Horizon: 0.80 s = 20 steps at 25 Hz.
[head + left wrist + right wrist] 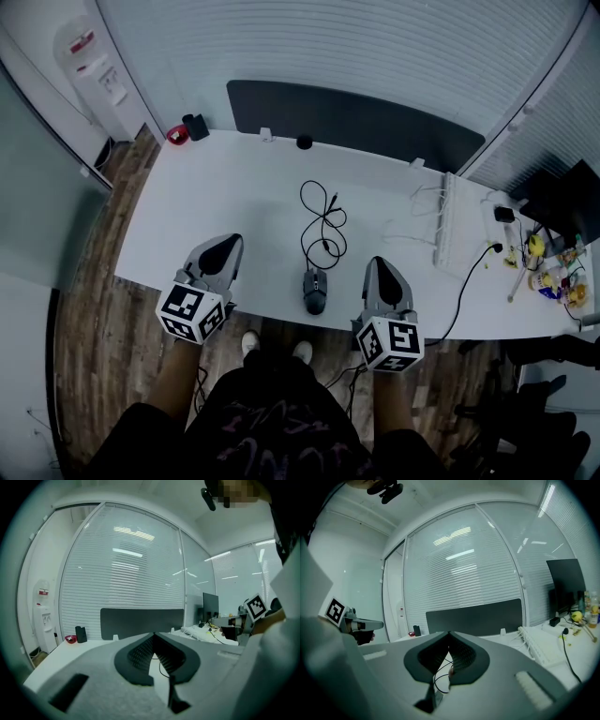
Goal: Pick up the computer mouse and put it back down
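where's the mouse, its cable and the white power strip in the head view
computer mouse point(315, 291), head view, middle of its dark top shell
mouse cable point(324, 244), head view, bunched loops just beyond the mouse
white power strip point(444, 220), head view, middle of its long body

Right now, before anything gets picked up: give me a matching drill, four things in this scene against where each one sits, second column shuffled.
Things:
1. computer mouse
2. black cable
3. small red object
4. water dispenser

Places:
A. far left corner of the desk
B. on the floor, past the desk's left end
C. near edge of the desk, about the middle
D. mid-desk, lying in loose loops

Pairs: 1-C, 2-D, 3-A, 4-B
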### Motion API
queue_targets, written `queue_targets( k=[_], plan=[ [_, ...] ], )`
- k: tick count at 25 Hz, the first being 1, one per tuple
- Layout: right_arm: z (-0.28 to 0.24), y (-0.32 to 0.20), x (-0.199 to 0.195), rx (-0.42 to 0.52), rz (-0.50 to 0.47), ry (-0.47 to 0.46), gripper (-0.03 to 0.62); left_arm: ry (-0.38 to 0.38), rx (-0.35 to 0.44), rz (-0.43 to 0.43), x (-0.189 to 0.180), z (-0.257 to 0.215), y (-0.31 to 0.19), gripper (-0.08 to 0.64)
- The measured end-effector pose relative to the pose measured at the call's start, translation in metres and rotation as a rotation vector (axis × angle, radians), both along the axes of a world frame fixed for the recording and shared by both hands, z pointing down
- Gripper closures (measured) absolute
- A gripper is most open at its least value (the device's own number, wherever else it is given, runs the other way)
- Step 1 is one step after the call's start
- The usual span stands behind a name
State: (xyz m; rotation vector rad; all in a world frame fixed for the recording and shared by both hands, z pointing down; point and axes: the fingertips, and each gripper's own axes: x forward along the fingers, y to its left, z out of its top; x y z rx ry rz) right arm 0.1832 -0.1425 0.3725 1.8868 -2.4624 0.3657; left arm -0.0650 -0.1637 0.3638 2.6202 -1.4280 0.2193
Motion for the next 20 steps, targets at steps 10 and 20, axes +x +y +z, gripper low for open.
queue_targets(
  k=[10,20],
  plan=[
    [0.026,-0.015,-0.020,-0.068,0.005,-0.006,0.581,0.012,-0.063,0.033,-0.002,0.029,-0.019,0.561],
    [0.071,-0.016,-0.034,-0.188,0.003,-0.001,0.580,0.019,-0.160,0.040,-0.007,0.073,-0.027,0.561]
  ],
)
